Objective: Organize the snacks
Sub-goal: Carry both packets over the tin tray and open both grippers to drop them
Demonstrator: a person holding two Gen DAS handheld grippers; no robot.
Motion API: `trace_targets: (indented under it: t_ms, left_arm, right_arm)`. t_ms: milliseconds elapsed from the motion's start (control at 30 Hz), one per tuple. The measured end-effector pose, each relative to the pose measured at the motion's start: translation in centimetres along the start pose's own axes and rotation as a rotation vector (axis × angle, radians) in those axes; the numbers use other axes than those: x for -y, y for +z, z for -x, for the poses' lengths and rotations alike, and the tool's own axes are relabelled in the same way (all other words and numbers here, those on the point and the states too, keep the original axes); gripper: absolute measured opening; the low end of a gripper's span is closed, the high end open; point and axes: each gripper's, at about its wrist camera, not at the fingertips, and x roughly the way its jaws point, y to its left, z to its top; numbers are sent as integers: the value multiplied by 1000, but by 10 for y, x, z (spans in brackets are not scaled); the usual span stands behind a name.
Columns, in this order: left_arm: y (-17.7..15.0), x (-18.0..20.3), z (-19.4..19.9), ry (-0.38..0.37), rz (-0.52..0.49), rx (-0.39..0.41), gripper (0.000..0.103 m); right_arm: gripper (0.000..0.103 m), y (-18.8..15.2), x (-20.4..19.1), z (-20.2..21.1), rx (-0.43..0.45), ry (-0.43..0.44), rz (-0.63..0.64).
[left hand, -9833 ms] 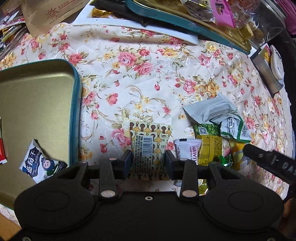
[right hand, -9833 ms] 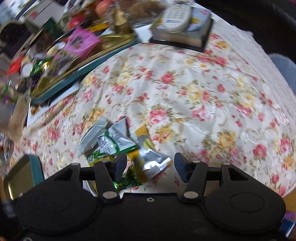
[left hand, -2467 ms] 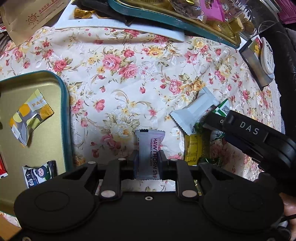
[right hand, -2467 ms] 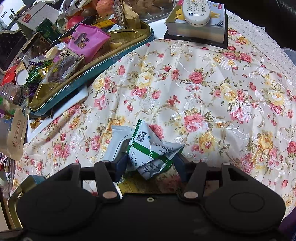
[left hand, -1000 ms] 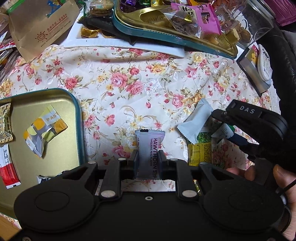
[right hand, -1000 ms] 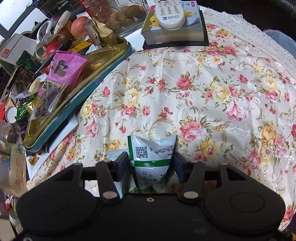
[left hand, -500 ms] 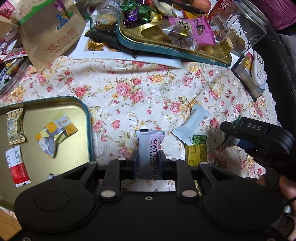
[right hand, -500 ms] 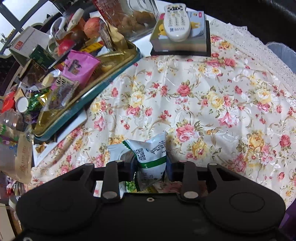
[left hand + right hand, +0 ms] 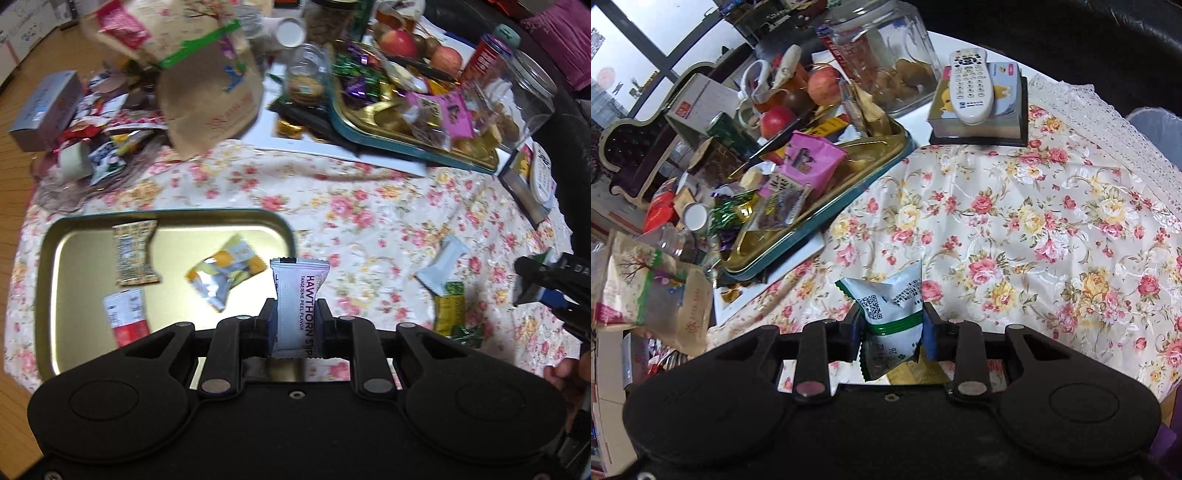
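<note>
Left gripper point(image 9: 295, 321) fingers clamp hawthorn strip packet point(image 9: 298, 295), lifted near gold tray point(image 9: 177, 216). Right gripper point(image 9: 889, 332) fingers pinch green-white snack pouch point(image 9: 892, 314). Three, maybe four snacks in tray; white bar point(image 9: 441, 267) and yellow packet point(image 9: 447, 312) left on table point(image 9: 369, 221).

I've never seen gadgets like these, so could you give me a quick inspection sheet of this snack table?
Surface: floral tablecloth.
Job's things: gold tin tray holding three packets; loose white packet and yellow-green ones on the cloth.
Clutter: second tray heaped with sweets, paper bag, jar, apples, remote.
Grippers: left gripper clamps hawthorn strip; right gripper clamps green-white packet.
Cables: nothing seen.
Surroundings: window, wooden floor.
</note>
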Motion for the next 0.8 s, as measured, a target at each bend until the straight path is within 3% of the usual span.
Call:
trace_targets:
  t_ms: [500,800]
  left_arm:
    - [-14,-98,17,121,140,31,27]
    - [-14,-111,32,197,131,98,36]
  right_arm:
    - [34,-35,-54,32,-41,125,151]
    - [34,-61,-102,34,-74,185,239]
